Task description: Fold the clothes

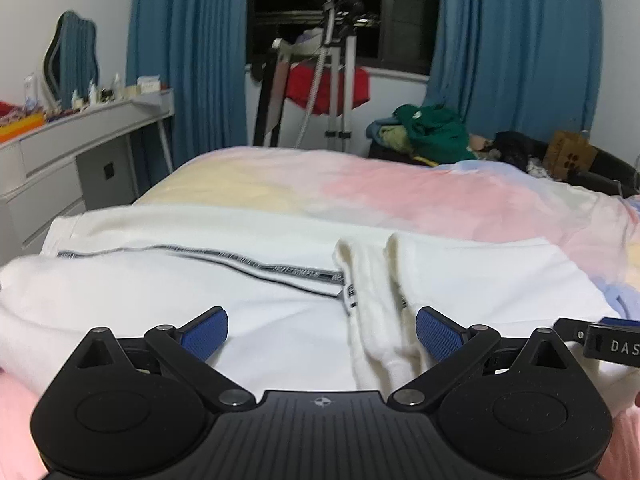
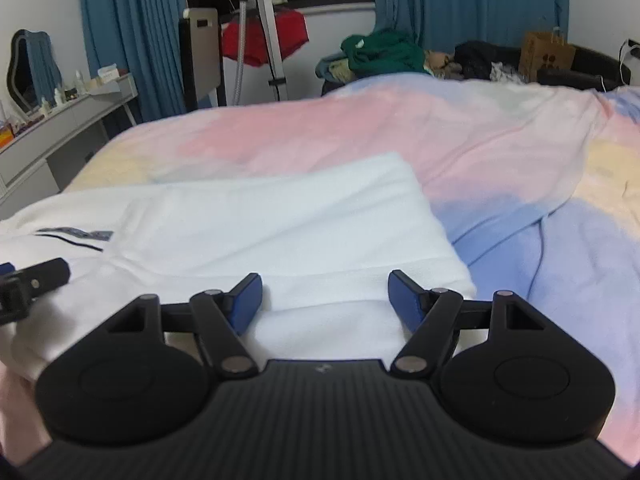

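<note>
Both tongs [image 1: 322, 334] [image 2: 325, 300] agape — garment [image 1: 280, 312] edges cropped

Blue curtains [image 1: 188, 52] — grey dresser [image 1: 72, 148]

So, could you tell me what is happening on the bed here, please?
A person is folding a white garment with a dark printed stripe, spread on a pastel duvet. The left gripper and right gripper are both open, low over the garment's near edge, holding nothing. The garment looks partly folded.
</note>
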### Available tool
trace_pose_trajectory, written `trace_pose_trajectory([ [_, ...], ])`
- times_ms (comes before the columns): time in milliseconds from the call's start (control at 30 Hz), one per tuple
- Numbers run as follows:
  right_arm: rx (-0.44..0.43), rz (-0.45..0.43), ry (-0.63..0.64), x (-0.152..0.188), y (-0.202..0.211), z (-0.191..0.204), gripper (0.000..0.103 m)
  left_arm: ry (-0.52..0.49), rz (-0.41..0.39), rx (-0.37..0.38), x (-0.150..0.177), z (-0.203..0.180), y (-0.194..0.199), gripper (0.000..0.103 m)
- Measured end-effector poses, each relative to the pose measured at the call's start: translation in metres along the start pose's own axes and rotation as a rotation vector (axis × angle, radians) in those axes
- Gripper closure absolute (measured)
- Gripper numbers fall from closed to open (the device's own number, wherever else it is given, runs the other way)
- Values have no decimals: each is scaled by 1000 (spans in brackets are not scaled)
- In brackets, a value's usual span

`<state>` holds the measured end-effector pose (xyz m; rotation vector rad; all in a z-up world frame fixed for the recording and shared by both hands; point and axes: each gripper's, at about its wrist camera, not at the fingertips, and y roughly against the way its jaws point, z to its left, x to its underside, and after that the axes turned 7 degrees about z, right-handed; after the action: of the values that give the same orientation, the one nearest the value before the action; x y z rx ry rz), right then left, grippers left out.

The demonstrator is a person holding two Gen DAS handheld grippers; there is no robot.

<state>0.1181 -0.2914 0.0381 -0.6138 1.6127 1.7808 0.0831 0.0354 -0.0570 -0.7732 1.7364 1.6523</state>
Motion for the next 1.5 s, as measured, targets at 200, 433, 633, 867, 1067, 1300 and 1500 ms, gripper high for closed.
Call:
trace_pose_trajectory([
  [200,15,-10,-15,3,-3,4,30,161,4,-6,-9,39,16,2],
  [433,0,-5,-33,1,0,-1,30,498,88,-22,-13,124,56,2],
  [633,-19,-6,-66,-1,1,-6,30,686,172,-6,0,187,78,2],
  [867,-56,-13,-129,-2,5,-14,32,978,212,24,30,251,64,3],
  [1067,-68,-21,-146,-2,13,-16,32,1239,159,139,48,290,34,7],
  [1300,-75,-50,-165,-2,18,-15,32,1282,62,164,48,319,9,11],
  [1500,-36,-32,-84,3,12,-2,32,1213,2,159,30,323,-11,39],
])
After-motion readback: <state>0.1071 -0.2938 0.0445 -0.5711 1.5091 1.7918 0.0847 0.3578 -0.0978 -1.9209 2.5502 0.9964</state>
